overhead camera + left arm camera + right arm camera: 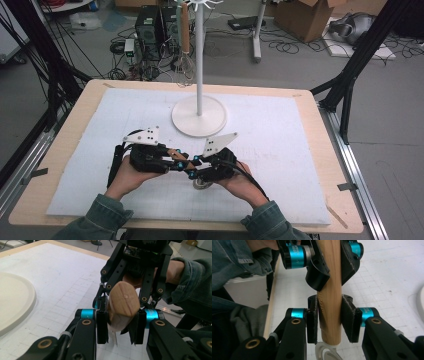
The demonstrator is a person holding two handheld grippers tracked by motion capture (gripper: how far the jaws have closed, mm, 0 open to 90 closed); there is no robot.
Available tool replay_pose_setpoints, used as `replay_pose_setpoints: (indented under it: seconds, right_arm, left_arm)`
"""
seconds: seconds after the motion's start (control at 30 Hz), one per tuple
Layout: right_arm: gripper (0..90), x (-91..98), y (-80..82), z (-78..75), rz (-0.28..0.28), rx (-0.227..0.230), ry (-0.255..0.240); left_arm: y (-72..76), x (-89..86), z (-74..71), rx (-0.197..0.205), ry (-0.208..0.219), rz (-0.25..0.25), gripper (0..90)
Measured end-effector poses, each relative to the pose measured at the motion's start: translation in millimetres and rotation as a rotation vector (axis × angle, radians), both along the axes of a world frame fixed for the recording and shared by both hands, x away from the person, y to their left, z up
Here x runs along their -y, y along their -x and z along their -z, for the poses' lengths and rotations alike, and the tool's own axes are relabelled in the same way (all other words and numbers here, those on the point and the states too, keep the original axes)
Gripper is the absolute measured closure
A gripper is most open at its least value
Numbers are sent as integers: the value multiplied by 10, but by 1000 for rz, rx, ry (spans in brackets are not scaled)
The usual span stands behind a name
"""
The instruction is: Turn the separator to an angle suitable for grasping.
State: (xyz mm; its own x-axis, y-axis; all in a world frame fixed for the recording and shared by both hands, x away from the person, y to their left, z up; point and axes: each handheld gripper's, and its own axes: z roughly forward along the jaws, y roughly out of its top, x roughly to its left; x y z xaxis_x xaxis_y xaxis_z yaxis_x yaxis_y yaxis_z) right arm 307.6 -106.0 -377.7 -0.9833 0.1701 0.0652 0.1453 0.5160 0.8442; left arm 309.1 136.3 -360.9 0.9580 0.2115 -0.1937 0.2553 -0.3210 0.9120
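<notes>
Wood — a pale handle (329, 302) — runs between both grippers, just in front of the white stand's base (199, 116) on the mat (280, 150). In the right gripper view the right gripper (329, 320) clamps the handle near its lower end, pads pressed on either side, with a metal part (325, 352) showing just below the wood. Farther up the same handle the left gripper (329, 267) grips it too. In the left gripper view the handle's rounded end (123, 301) points at the camera, and the jaws are narrowed onto the wood, both pads touching it. From above, the two grippers meet tip to tip nearer the person than the base — the handle bridging them.
</notes>
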Motion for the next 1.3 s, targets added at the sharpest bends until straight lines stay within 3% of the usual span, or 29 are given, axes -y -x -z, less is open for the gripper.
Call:
replay_pose_setpoints:
  seconds: [0.13,0.2,0.47,0.77,1.13,1.3]
  right_arm:
    - [713,-8,25,-15,1,-4,-6]
    - [714,-10,13,-13,8,-6,-11]
    - [714,30,-24,-18,53,-31,-37]
    - [714,190,-135,-122,153,-35,-125]
    - [714,299,-294,-336,257,-26,-179]
    - [713,317,-354,-422,277,-24,-189]
  left_arm:
    - [7,-7,-23,13,5,-7,712]
    - [7,-31,-47,20,9,-27,621]
    - [28,-300,-137,63,9,-130,445]
    - [73,-580,-84,76,-18,-220,341]
    - [110,-838,-3,77,-29,-303,263]
    - [109,-912,5,86,-49,-342,222]
